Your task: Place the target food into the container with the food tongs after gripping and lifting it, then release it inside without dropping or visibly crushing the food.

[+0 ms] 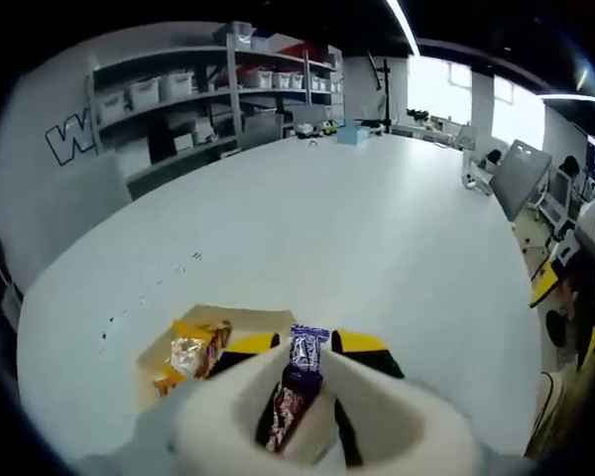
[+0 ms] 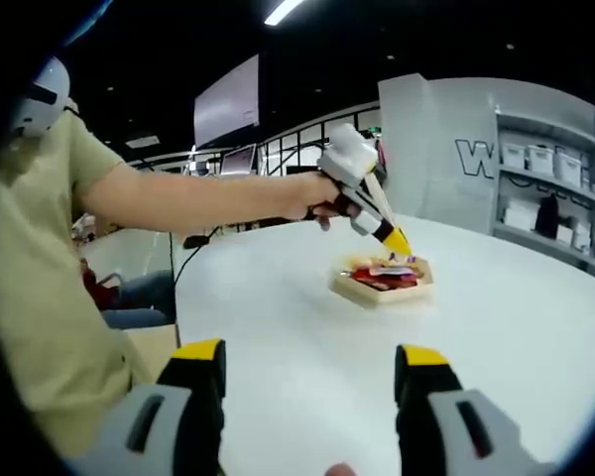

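Snacks in shiny wrappers lie in a shallow, light wooden tray (image 1: 240,319) on the broad white round table (image 1: 377,248), and one of them, a purple-wrapped snack bar (image 1: 299,377), is pinched between the yellow-tipped fingers of the left gripper (image 1: 305,347), just right of and near to an orange and gold foil packet (image 1: 190,352) lying in the tray. The purple bar stands lengthwise between the fingers, its far end over the tray's near edge; whether it touches the tray I cannot tell. In the right gripper view the same wooden tray (image 2: 382,279) sits well away on the table (image 2: 516,327), red and orange packets (image 2: 385,274) lying inside, and the left gripper (image 2: 399,245), held in a person's hand (image 2: 317,201), points down at it with its yellow tips just above the contents. The right gripper (image 2: 313,369) hangs nearer, over bare tabletop, its black, yellow-capped fingers spread wide with nothing between them. Grey shelving with white bins (image 1: 208,89) stands beyond the table.
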A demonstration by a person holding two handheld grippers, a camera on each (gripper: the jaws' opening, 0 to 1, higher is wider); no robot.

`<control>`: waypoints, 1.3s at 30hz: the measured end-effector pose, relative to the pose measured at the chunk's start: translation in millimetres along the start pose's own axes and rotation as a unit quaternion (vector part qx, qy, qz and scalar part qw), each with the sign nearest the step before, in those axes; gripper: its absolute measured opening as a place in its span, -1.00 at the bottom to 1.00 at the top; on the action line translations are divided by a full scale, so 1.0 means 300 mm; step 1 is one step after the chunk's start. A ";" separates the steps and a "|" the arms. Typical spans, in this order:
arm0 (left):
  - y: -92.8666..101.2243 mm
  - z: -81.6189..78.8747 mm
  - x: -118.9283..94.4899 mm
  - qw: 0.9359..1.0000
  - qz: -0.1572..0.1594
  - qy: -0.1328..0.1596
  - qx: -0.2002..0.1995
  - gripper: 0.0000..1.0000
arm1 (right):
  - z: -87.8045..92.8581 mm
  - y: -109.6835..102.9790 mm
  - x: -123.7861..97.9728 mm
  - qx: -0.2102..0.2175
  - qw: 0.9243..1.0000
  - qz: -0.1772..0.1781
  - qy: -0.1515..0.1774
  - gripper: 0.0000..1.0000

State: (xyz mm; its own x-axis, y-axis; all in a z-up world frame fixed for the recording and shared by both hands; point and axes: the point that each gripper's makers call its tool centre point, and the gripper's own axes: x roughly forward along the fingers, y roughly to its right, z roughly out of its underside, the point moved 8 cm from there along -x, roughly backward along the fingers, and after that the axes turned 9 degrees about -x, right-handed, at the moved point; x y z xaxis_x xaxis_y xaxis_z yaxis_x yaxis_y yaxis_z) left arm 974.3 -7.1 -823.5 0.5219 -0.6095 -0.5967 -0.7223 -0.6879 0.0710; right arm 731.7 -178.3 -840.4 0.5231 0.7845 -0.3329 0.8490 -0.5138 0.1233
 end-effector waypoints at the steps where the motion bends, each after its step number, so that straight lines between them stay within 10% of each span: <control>1: -0.002 0.000 0.006 1.000 -0.006 -0.001 -0.002 -0.61 | -0.001 0.001 -0.001 0.000 1.000 0.001 0.001 0.35; 39: -0.089 0.110 -0.185 0.998 -0.041 0.034 -0.034 -0.53 | -0.008 -0.007 0.019 -0.002 1.000 -0.005 0.002 0.35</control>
State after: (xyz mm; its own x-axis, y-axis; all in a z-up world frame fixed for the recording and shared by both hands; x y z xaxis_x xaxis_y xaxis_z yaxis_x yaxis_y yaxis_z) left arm 949.7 58.1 -818.7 0.6087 -0.5745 -0.5472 -0.6452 -0.7598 0.0800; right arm 733.0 -172.0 -840.2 0.5146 0.7913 -0.3303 0.8546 -0.5045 0.1231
